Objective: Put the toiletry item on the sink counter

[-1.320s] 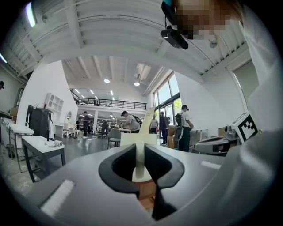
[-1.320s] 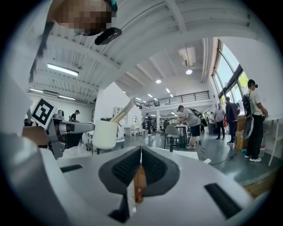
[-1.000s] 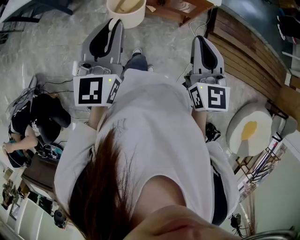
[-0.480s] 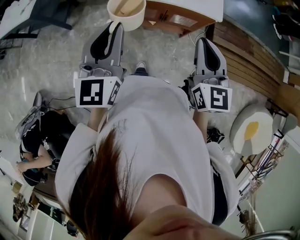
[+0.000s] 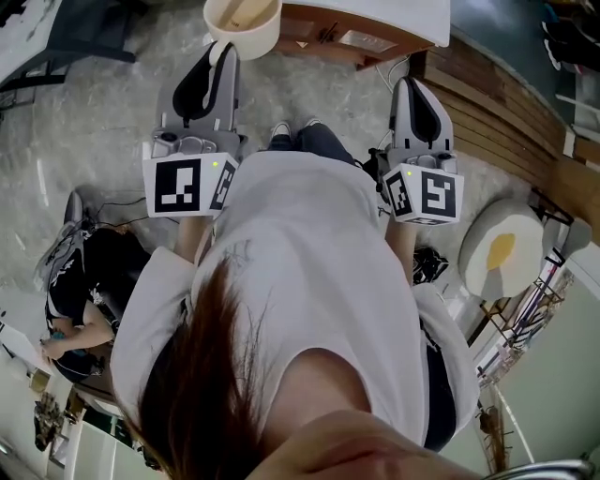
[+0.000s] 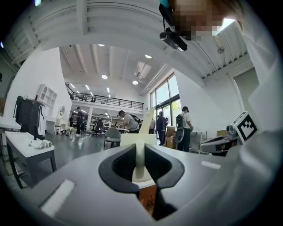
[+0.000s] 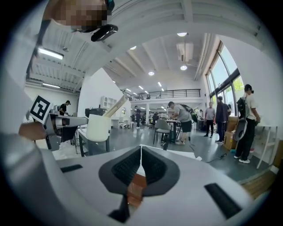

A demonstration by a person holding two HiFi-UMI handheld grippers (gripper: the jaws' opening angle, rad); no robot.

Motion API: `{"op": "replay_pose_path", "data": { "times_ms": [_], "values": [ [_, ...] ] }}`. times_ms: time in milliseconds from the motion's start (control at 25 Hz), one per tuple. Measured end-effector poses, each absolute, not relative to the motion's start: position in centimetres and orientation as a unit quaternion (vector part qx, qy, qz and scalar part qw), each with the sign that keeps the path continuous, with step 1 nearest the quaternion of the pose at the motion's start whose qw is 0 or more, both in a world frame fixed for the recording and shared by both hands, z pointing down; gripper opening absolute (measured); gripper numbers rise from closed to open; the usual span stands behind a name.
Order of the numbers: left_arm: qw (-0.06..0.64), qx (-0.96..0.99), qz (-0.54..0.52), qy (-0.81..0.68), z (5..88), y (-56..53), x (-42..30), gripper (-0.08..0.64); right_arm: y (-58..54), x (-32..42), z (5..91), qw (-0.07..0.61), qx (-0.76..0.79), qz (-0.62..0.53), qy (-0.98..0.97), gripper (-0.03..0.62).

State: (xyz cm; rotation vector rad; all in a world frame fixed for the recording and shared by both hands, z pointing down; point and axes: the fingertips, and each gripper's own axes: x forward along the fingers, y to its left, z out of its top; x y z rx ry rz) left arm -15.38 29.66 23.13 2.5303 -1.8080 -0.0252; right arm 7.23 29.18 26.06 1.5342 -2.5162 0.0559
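The step in hand is, I judge, the carry, and no sink counter that I can make out shows in this big open hall, so the load wants to travel level and unhurried over the pale marbled floor [image 5: 103,103] toward the white-topped wooden unit [image 5: 366,28] ahead. The left gripper [image 5: 223,49] is clamped narrowly on the rim of the cream cup [image 5: 242,21] — held out in the air, a stick standing in it — while the right gripper [image 5: 411,84] has its jaws pressed together on nothing.

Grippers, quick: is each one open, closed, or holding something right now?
Left gripper: closed on the rim of the cream cup.
Right gripper: closed, empty.
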Motion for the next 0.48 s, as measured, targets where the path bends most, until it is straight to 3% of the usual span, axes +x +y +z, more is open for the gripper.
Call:
{"op": "replay_pose_path", "data": {
  "times_ms": [480],
  "values": [
    [0.022, 0.788, -0.004, -0.615, 23.6, 26.2, -16.3, 0.048, 23.8, 6.0, 26.9, 0.102, 0.479, 0.025, -0.872, 0.011]
  ]
}}
